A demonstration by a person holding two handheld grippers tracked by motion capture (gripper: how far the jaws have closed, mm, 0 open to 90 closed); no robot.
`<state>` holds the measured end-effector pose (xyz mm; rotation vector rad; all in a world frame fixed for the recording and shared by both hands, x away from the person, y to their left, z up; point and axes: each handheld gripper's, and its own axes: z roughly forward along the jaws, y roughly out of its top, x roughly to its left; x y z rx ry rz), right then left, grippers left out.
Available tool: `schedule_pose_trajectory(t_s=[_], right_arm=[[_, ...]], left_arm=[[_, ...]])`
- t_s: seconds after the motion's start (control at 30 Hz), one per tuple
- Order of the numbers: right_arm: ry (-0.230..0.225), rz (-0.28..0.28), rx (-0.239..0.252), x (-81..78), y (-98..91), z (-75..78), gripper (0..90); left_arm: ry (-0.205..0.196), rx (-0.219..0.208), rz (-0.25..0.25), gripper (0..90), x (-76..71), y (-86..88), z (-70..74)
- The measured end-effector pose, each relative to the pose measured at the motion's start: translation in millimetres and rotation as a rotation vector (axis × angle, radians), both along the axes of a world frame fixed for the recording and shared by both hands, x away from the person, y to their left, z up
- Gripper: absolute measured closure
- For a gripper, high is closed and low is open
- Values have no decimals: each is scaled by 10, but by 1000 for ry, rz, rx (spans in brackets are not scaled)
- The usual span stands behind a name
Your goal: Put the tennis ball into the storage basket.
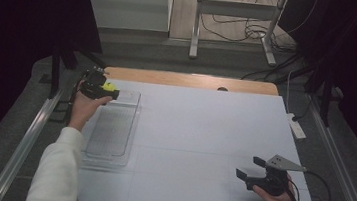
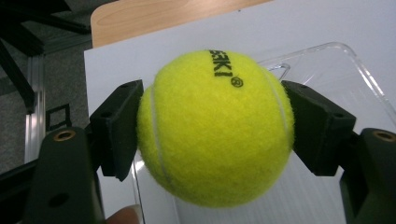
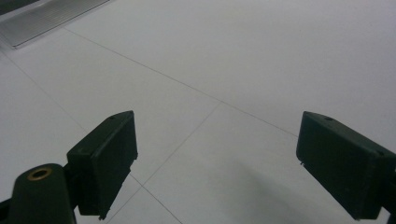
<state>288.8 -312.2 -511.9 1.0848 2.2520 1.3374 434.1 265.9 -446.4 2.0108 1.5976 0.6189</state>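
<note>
A yellow tennis ball (image 2: 215, 126) with black lettering is clamped between the two black pads of my left gripper (image 2: 212, 128). In the high view that left gripper (image 1: 109, 89) hovers with the ball (image 1: 110, 87) over the far end of a clear plastic tray (image 1: 112, 134) at the table's left side. Through the left gripper view the tray's rim (image 2: 355, 70) shows behind and below the ball. My right gripper (image 1: 250, 168) rests at the near right of the white table with its jaws wide apart. Nothing lies between the right gripper's pads (image 3: 105, 158), just the bare white surface.
The white tabletop (image 1: 203, 133) has a wooden strip (image 1: 188, 80) along its far edge. A white remote-like object (image 1: 296, 127) lies at the table's right edge. Metal rails run along both sides, with a stand and cables on the floor beyond.
</note>
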Motion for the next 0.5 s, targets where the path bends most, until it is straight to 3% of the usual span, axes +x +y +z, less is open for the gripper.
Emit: schedule_pose_trajectory(t_s=[0.5], right_arm=[[-1,0,-1,1,2,-1,128]], left_arm=[[33,-1,3,266,7,11,-105]])
